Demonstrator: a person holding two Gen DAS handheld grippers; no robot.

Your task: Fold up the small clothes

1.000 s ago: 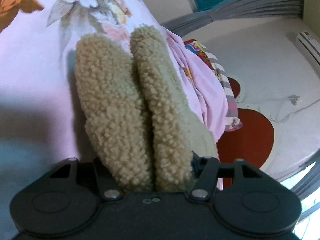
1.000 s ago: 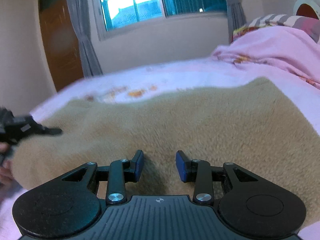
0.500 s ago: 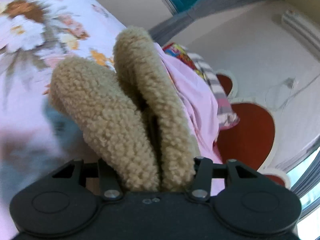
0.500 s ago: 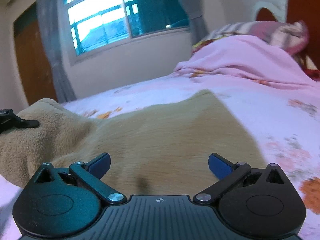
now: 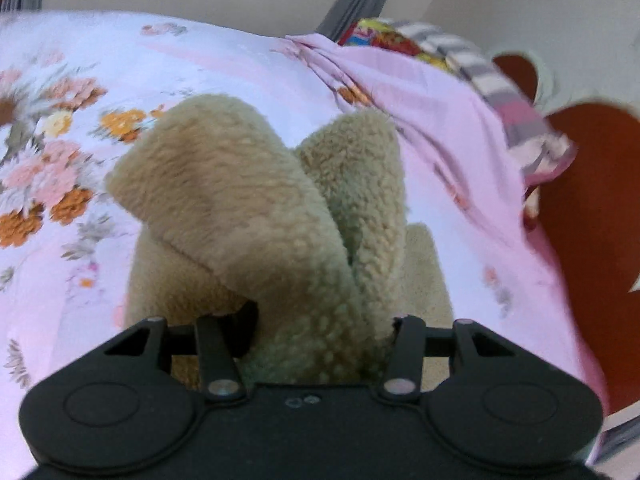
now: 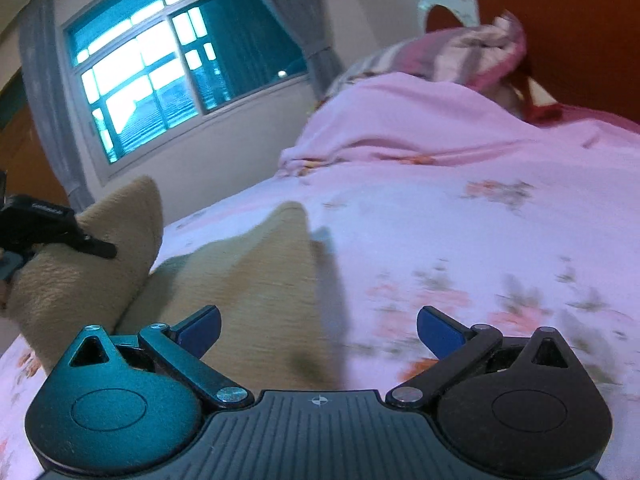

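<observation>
A beige fleece garment (image 5: 248, 216) lies on the pink floral bedsheet (image 5: 60, 128). My left gripper (image 5: 320, 332) is shut on a bunched fold of the fleece, which sticks up between its jaws and hides the fingertips. In the right wrist view the left gripper (image 6: 48, 228) holds that fold lifted at the far left, and the rest of the garment (image 6: 256, 292) lies flat on the bed. My right gripper (image 6: 318, 330) is wide open and empty, just above the garment's near right edge, touching nothing.
A rumpled pink blanket (image 6: 400, 120) and a striped pillow (image 6: 452, 52) lie against the red-brown headboard (image 6: 568, 28). A window (image 6: 172, 64) with grey curtains is on the far wall. Floral sheet (image 6: 480, 260) stretches to the right of the garment.
My left gripper has lifted and carried its fleece fold over the garment. My right gripper opened wide, let go of the fleece and swung right.
</observation>
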